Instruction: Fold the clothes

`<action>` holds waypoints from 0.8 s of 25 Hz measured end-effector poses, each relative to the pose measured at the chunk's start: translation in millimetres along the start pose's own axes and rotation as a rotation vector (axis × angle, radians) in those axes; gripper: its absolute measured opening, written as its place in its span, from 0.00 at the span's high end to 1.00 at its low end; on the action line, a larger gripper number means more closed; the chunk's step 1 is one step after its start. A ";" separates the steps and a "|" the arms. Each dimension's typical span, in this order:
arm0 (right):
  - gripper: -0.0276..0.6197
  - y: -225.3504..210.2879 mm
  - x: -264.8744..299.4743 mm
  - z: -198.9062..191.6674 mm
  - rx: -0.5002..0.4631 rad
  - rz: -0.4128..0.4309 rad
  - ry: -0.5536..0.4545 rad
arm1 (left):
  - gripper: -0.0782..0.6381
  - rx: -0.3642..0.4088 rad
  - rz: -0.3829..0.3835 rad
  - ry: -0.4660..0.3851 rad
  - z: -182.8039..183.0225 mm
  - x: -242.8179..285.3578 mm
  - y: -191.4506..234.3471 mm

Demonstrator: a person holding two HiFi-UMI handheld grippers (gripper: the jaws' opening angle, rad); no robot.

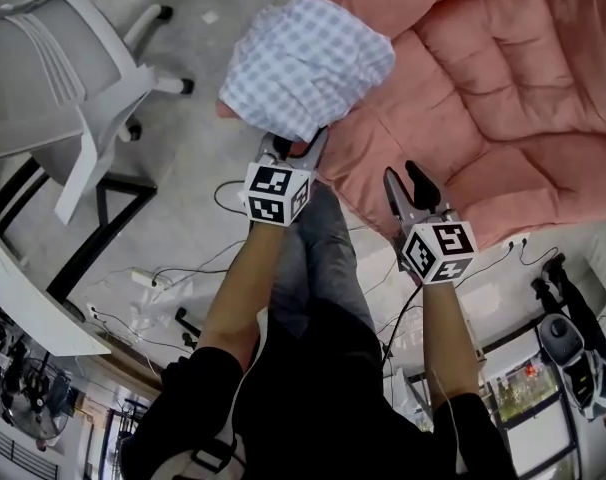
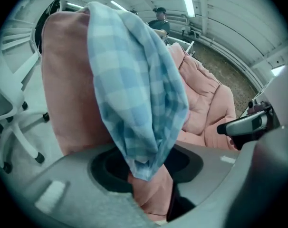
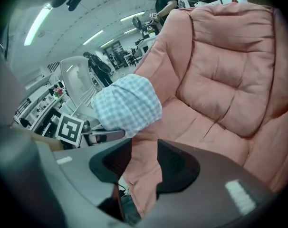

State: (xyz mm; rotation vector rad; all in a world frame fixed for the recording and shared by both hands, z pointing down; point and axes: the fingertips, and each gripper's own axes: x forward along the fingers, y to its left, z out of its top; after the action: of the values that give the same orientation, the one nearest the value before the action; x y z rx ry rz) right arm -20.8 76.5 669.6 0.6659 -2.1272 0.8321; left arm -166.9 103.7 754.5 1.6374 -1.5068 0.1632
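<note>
Both claws are on the fabric right now. The left gripper [image 2: 151, 177] has its jaws part-way closed and pinching a fold of the pink quilted cloth [image 2: 70, 89], which runs straight down into the gap between them. The checked cloth [image 2: 134, 89], blue and white, drapes over that fold, and its lower corner hangs right at the mouth of the jaws. Whether the pads also bite the checked corner I can't tell. From the head view, the white office chair [image 1: 53, 58] stands on the floor [image 1: 183, 138] at the far left. The checked cloth sits bunched up just to the right of the chair, and the left gripper is directly below that bundle. Further from the chair, the pink quilted cloth spreads wide across the floor. The right gripper [image 3: 141, 175] is on the side away from the chair, well apart from it. Its jaws are also only part-way closed, clamped on a narrow strip of the pink edge that drops between them. Cables [image 1: 233, 258] trail across the floor below the chair, near the person's legs.
</note>
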 end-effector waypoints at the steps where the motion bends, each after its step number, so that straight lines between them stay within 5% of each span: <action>1: 0.69 -0.9 0.7 0.6 0.001 0.001 0.000 | 0.64 0.004 -0.012 0.005 -0.9 -1.0 -5.1; 4: 0.69 -3.6 3.6 5.2 0.001 0.005 -0.003 | 0.80 -0.024 -0.077 0.000 -0.2 -2.0 -26.0; 7: 0.70 -4.0 7.8 13.2 0.008 0.015 -0.015 | 0.82 -0.074 -0.156 -0.011 5.3 -10.8 -46.0; 12: 0.69 3.8 14.5 21.5 0.115 0.089 -0.059 | 0.82 -0.036 -0.243 0.014 10.5 -43.6 -73.8; 20: 0.60 10.9 36.4 22.7 0.726 0.394 -0.197 | 0.82 0.039 -0.342 0.061 34.5 -71.7 -101.7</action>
State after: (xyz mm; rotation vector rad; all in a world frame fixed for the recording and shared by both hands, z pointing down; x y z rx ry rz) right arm -59.8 60.1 682.8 0.7074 -2.1421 1.8691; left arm -113.4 121.7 638.3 1.8768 -1.1635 0.0529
